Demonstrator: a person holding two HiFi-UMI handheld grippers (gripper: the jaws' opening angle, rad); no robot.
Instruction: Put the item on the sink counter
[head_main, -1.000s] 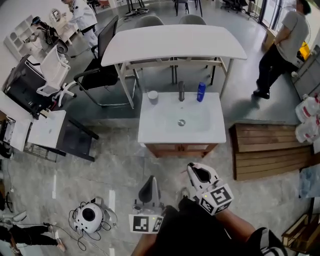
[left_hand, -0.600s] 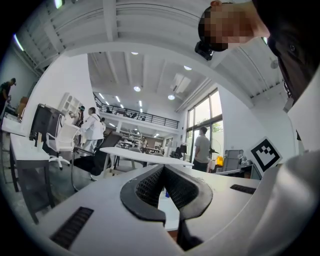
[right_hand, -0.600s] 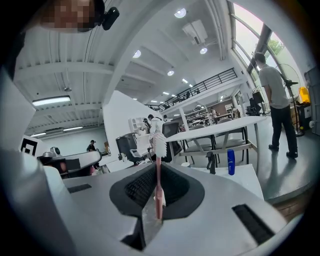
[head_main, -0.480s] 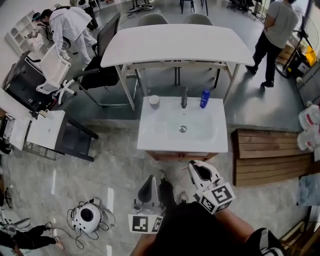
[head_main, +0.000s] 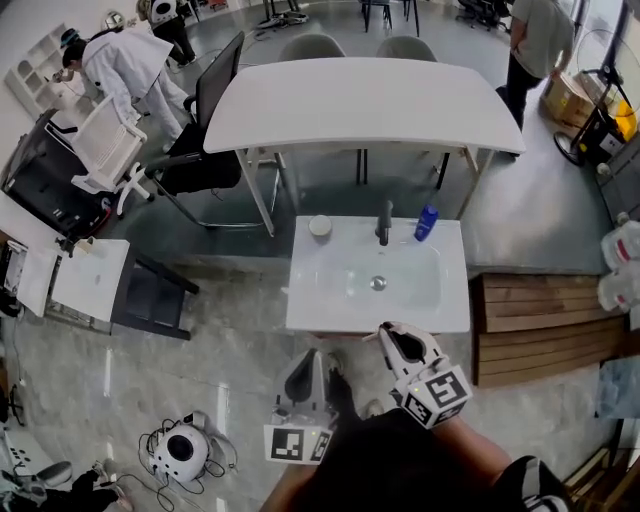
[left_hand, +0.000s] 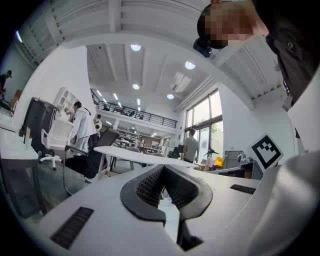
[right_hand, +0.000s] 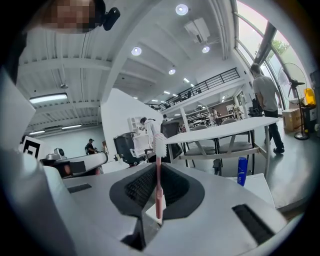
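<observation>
My worry from here is the set-down. On the sink counter (head_main: 440, 312), the cup (head_main: 320, 227) stands at the back left, the faucet (head_main: 384, 222) at the back centre and the blue bottle (head_main: 427, 222) just right of it. If I bring the load in too far back, I judge it could knock any of the three over. A release over the basin would let it slide toward the drain instead of resting on the flat rim. The grip is also thin, so a quick tilt might let the item swing or slip. The left gripper (head_main: 306, 375) hangs low in front of the person, pointing toward the counter's near edge. Its jaws are clenched together with nothing between them. The right gripper (head_main: 398, 342) sits slightly further forward, just short of the front rim and apart from it. Its jaws are clamped on the pink toothbrush (right_hand: 158, 182), which stands upright with the white bristles above the pads. The item has not yet reached the tabletop.
</observation>
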